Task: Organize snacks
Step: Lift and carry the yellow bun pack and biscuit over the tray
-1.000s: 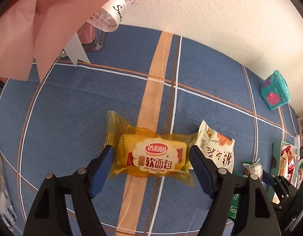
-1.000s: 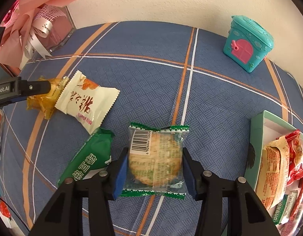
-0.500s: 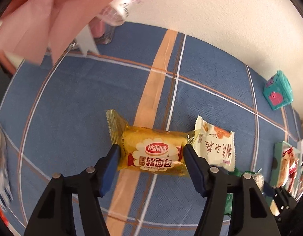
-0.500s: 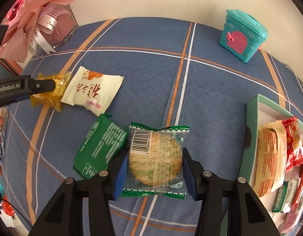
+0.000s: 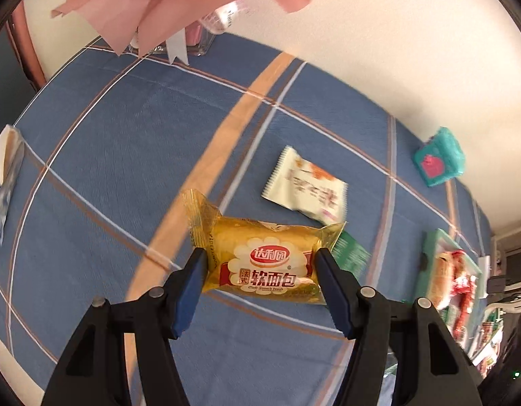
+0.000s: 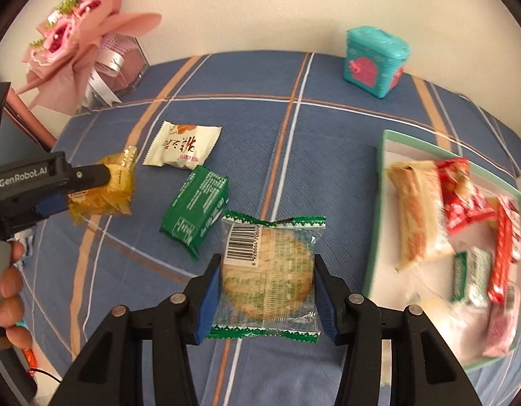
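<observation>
The left claw (image 5: 260, 272) is pinching the bread pack (image 5: 265, 264) by its two ends, and the pack has come up off the desk (image 5: 125, 142): a second ago it lay flat on the orange stripe with the jaws only bracketing it, while now it hangs clear of the cloth and the white packet (image 5: 306, 187), which had been touching its end, lies apart behind it. The right wrist view confirms this, showing the left claw (image 6: 91, 182) carrying the bread pack (image 6: 105, 187) above the desk.

The right claw (image 6: 265, 279) is clamped on the cracker pack (image 6: 269, 270), as it was a second ago, but it has risen and swung toward the tray (image 6: 377, 233), which now fills much more of that view. The green packet (image 6: 194, 209) stays on the desk beside it.

So both picks look done and both arms are in the carry. The tray already holds several snacks; two packets remain on the desk, so the job seems partway through.
</observation>
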Tool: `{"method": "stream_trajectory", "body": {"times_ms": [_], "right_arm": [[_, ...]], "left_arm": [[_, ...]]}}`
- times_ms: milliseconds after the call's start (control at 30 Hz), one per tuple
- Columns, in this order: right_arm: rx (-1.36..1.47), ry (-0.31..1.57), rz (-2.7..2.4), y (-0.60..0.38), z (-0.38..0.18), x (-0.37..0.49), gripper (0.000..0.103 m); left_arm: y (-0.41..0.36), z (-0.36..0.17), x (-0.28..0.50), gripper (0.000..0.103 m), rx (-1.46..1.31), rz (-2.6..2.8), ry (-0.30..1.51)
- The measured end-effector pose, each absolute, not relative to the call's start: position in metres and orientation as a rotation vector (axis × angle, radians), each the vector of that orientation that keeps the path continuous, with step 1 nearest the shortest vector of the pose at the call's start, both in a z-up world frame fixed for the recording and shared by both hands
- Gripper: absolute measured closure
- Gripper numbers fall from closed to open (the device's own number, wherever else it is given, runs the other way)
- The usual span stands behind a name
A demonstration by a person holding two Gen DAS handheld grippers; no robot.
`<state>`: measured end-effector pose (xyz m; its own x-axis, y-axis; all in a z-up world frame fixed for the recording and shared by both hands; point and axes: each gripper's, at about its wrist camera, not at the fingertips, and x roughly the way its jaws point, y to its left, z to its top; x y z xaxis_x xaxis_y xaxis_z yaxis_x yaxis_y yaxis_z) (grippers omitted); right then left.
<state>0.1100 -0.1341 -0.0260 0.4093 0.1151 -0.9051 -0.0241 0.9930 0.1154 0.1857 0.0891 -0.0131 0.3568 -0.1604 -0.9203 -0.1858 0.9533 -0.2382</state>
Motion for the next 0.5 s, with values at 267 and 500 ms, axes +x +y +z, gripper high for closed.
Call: {"method": "stream_trajectory", "body": {"times_ms": [267, 500], "right_arm": [[0.147, 1.069, 0.084, -0.158, -0.002, 0.079, 0.051], [0.198, 0.995, 0.049, -0.190, 0.019, 0.062, 0.051]], "left_arm": [[0.038, 0.019, 0.152, 0.037, -0.331, -0.037, 1.160], [-0.017, 0.045, 0.132, 0.037, -0.199, -0.050, 1.107]]}}
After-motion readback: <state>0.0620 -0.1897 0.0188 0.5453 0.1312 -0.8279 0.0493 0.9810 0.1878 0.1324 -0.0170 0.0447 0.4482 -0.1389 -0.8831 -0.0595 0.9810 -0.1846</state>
